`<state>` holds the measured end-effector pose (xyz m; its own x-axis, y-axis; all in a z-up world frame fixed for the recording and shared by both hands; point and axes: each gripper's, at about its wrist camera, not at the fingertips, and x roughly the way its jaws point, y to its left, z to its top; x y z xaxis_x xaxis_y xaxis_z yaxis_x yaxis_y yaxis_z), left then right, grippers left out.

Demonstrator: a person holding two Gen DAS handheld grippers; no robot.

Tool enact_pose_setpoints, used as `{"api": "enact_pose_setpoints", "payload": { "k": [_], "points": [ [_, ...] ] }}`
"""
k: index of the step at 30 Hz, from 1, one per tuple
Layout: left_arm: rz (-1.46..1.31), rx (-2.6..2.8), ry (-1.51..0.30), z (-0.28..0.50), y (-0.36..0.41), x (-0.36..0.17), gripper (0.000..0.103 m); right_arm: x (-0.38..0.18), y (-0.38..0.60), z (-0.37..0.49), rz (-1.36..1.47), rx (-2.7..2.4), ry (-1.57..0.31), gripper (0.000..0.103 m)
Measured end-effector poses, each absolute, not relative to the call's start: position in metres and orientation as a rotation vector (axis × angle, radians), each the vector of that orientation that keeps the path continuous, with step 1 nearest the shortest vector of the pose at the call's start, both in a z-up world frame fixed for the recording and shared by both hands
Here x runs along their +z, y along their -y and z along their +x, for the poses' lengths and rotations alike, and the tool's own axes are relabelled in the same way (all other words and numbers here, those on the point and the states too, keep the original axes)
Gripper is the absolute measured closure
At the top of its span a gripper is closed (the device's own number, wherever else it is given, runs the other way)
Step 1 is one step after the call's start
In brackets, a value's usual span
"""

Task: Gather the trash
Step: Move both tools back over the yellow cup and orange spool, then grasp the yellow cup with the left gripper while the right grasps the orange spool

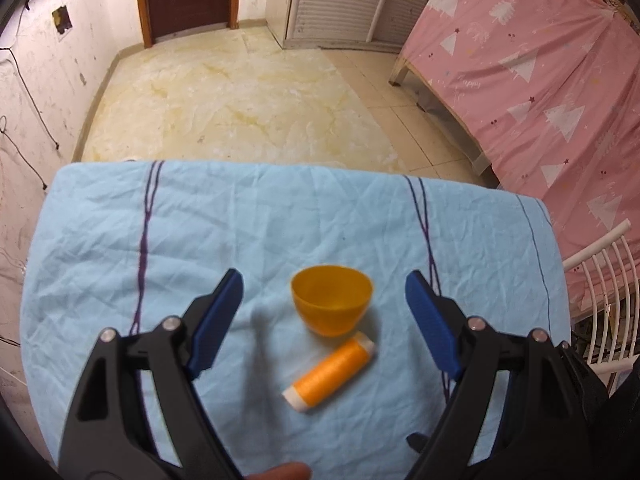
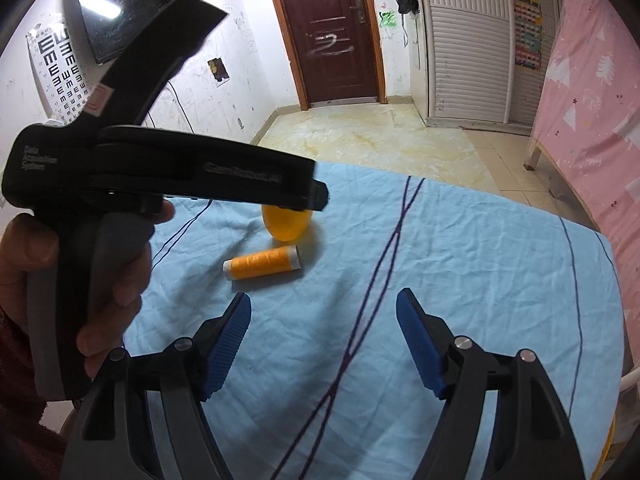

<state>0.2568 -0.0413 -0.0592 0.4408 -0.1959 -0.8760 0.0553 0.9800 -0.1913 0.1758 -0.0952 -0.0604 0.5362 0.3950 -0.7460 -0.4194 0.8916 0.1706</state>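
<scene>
An orange thread spool [image 1: 331, 372] lies on its side on the light blue cloth [image 1: 120, 232], just in front of an upright orange bowl [image 1: 332, 299]. My left gripper [image 1: 324, 292] is open and empty, held above them with the bowl between its blue pads. In the right wrist view the spool [image 2: 262, 266] and the bowl [image 2: 287, 224] lie ahead to the left, the bowl partly hidden by the left gripper's black body [image 2: 160, 168]. My right gripper [image 2: 323, 312] is open and empty over bare cloth.
The blue cloth [image 2: 460, 280] covers a table whose far edge drops to a marbled floor [image 1: 240, 100]. A bed with a pink cover [image 1: 540, 80] stands at the right, a white wire rack [image 1: 608, 280] beside the table. A hand [image 2: 24, 264] holds the left gripper.
</scene>
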Motion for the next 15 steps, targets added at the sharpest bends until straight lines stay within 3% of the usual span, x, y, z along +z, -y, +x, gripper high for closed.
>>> {"api": "enact_pose_setpoints", "payload": {
  "k": [10,15],
  "points": [
    [-0.148,-0.171,-1.138,0.264,0.038,-0.072,0.036,-0.072,0.078,0.189,-0.052,0.507,-0.912,0.033],
    [-0.151,-0.177,-1.131,0.261,0.033,-0.072,0.059,-0.075,0.062,0.195,-0.073,0.523,-0.920,0.033]
  ]
}}
